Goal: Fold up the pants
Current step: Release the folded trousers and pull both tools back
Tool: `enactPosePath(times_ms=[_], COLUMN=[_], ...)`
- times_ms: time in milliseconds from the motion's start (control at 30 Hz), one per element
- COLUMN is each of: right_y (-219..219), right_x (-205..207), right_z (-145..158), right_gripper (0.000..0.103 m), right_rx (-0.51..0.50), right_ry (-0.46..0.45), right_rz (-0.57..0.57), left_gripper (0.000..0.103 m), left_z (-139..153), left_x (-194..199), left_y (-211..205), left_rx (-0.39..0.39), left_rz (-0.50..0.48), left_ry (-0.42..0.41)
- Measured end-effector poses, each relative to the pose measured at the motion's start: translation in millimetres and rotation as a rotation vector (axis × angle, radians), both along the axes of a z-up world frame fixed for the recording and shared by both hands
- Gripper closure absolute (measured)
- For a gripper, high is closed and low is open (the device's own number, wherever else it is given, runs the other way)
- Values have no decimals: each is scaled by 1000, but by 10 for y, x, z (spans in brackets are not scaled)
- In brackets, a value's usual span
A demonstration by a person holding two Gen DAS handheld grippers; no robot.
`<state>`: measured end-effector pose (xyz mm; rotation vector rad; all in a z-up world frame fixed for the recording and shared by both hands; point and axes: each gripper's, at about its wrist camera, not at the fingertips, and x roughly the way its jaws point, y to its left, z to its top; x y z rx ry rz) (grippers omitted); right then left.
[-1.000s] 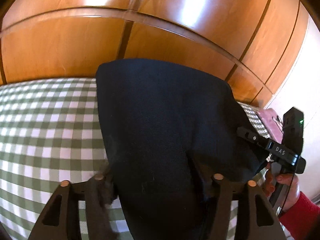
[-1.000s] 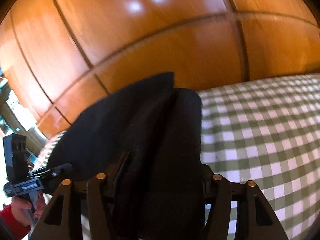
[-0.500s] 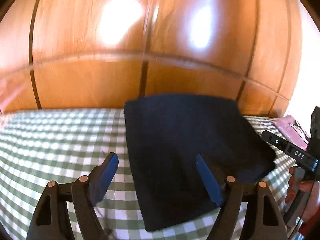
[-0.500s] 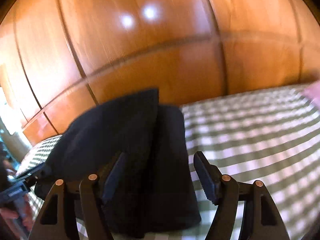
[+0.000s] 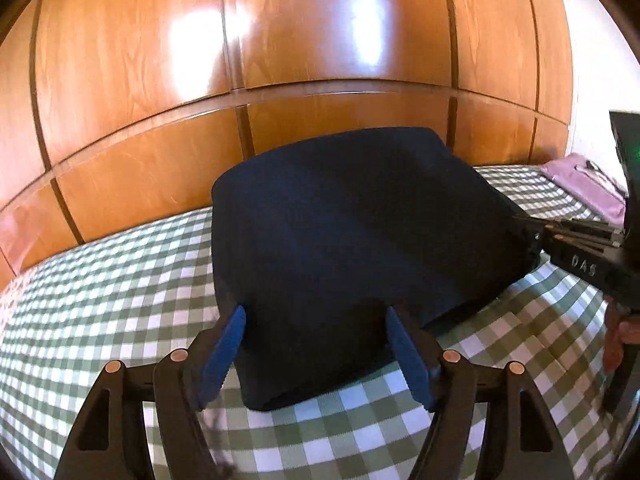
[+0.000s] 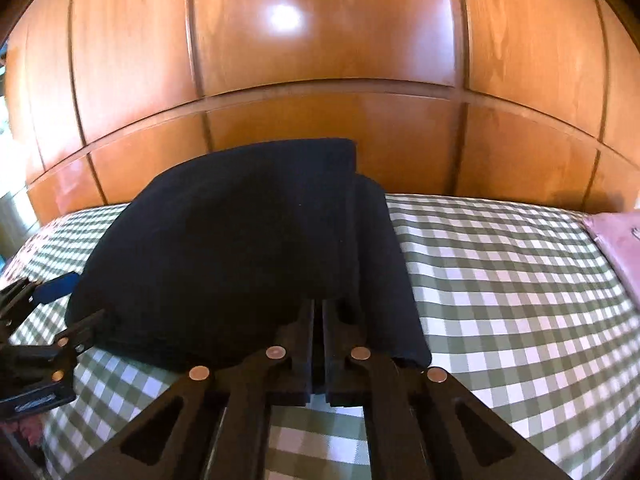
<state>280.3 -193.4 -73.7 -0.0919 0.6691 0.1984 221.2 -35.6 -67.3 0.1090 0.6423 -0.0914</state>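
Glossy wooden wardrobe panels (image 5: 320, 40) are seen filling the background behind a bed, which is covered by a green-and-white checked bedspread (image 5: 120, 280). Dark navy pants (image 5: 352, 240), folded into a thick, roughly square bundle, are laid on the bedspread close to the bed's far edge, by the wardrobe. In the right wrist view a second folded layer is seen along the bundle's right side, set slightly lower than the top layer.

The left tongs (image 5: 316, 356) are held just over the near edge of the pants; their blue-padded fingers (image 5: 224, 352) stand wide apart and are closing, with the near corner of the bundle lying between them but not pressed by the pads. The right tongs (image 6: 318, 344) are fully closed, finger against finger, at the near edge of the bundle; whether any cloth is pinched between them cannot be told. In the left wrist view the right tongs are seen at the bundle's right side, carried by a hand (image 5: 616, 336) at the frame's right edge.

A pink folded cloth (image 5: 580, 188) is seen near the far right corner of the bed, well apart from the pants.
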Motion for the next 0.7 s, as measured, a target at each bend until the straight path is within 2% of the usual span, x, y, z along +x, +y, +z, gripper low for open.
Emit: enactPosePath(times_ms=[67,133,167,233,300,467,600,700], right_y=[31,75,88,85,87,88,180,218], right_x=[-61,-122,-188,-375,-519,-778,-1010,-1168], right_z=[20,42,65,134,203,224,156,179], right_gripper=[101,86,65,36,36,36,31,26], right_rx=[-27,-32,-30,-16,1,69,58,40], right_ry=[-28,-49,-62,-108,-138,-114,-143,-200], right_rz=[7,24,27,20,13,-32,-37,-52], left_gripper=[29,29,30,30,30,29,29,29], left_z=[-8,-12,-16,-10,18,98,109,112], left_x=[-73,-131,-156,-254,-351,-594,-657,-767], left_y=[50,73,82,96,102,136,169,169], left_rx=[-19,-45,-48,-43,-37,-65,-70,-89], left_rz=[28,63,81,126,163,201,224,217], left_ry=[10,16,16,7,-18,-64,-74,-99])
